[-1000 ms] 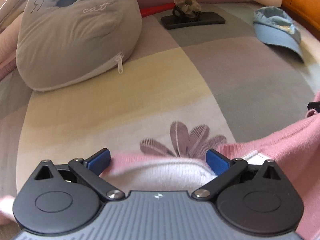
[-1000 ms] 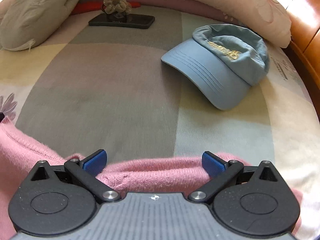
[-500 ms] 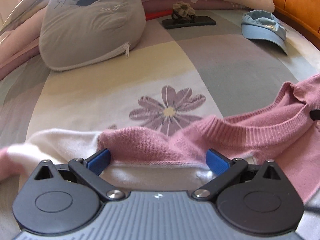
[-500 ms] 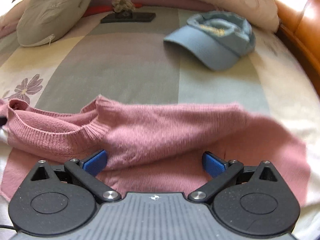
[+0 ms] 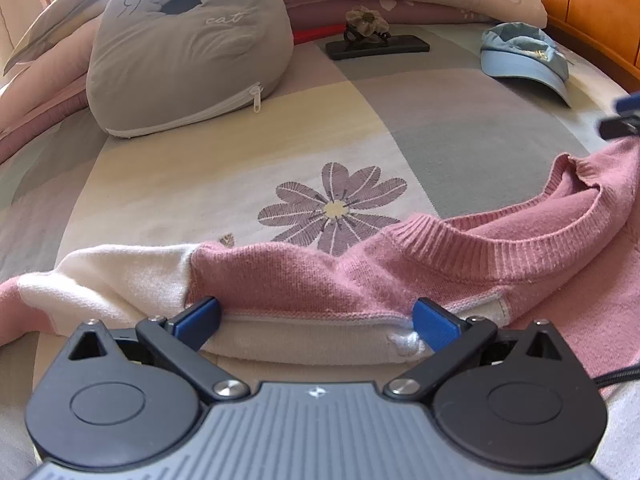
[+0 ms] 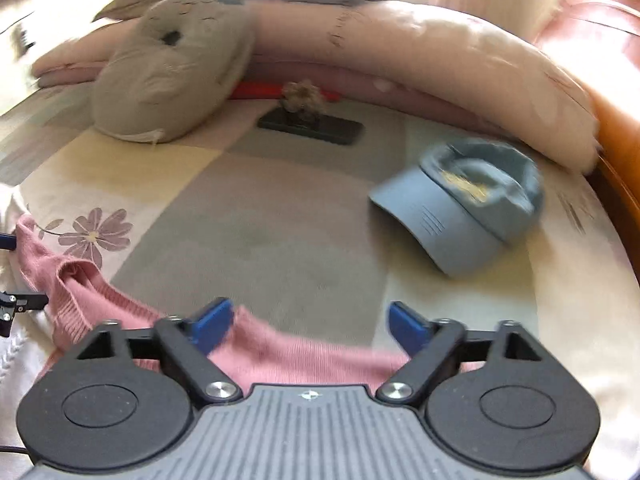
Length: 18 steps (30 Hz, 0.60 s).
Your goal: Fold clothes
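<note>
Both tongs, left [image 5: 316, 316] and right [image 6: 310, 322], are spread over the pink-and-white knitted sweater [image 5: 400, 264] on the bed [image 5: 240, 160]. A light blue cap [image 6: 460, 204] lies near the far right edge. A grey cat-face cushion [image 5: 188, 48] and a black phone [image 5: 376, 46] lie by the far edge.

The right wrist view is smeared by motion: the blue cap [image 6: 468, 204] and the dark flat object [image 6: 312, 128] behind it lose their detail, so the cap's gold lettering cannot be read. The pink sweater [image 5: 360, 276] runs off the right and left edges of the left wrist view, and its lower part is hidden under the left claw [image 5: 316, 316]. Only a blurred sliver of the right claw [image 5: 624, 116] shows at that view's right edge.
</note>
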Tool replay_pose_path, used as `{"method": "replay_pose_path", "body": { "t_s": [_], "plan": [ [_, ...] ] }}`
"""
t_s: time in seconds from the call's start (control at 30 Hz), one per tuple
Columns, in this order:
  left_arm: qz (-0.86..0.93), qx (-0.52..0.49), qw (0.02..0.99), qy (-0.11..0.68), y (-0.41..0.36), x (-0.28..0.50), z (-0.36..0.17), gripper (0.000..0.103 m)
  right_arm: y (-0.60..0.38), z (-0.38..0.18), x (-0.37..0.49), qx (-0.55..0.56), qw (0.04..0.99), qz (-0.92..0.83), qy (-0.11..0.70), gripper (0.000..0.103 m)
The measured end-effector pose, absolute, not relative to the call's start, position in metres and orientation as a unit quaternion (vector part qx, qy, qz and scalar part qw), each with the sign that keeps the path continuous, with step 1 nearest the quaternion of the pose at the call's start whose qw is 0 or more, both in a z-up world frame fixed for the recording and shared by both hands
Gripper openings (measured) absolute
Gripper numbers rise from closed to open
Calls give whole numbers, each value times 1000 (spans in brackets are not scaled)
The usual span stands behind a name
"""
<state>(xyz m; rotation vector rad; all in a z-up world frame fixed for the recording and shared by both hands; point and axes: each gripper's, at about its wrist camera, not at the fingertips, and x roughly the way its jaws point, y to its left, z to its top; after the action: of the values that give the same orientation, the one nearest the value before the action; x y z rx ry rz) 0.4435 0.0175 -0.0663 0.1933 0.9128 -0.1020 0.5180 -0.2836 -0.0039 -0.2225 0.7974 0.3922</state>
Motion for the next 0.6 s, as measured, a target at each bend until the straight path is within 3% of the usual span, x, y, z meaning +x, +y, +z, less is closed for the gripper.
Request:
{"method": "replay_pose_path", "body": {
  "t_s": [0.17, 0.43, 0.6],
  "plan": [
    [-48, 87, 893, 439, 18, 443, -67, 102, -265, -15, 557, -119, 854, 281, 422, 61],
    [-48, 75, 895, 438, 21, 443, -68, 102, -249, -41, 569, -192, 778, 344, 489, 54],
    [-49, 72, 895, 437, 22, 444, -67, 102, -250, -38, 556, -200, 757, 376, 496, 29]
  ]
}}
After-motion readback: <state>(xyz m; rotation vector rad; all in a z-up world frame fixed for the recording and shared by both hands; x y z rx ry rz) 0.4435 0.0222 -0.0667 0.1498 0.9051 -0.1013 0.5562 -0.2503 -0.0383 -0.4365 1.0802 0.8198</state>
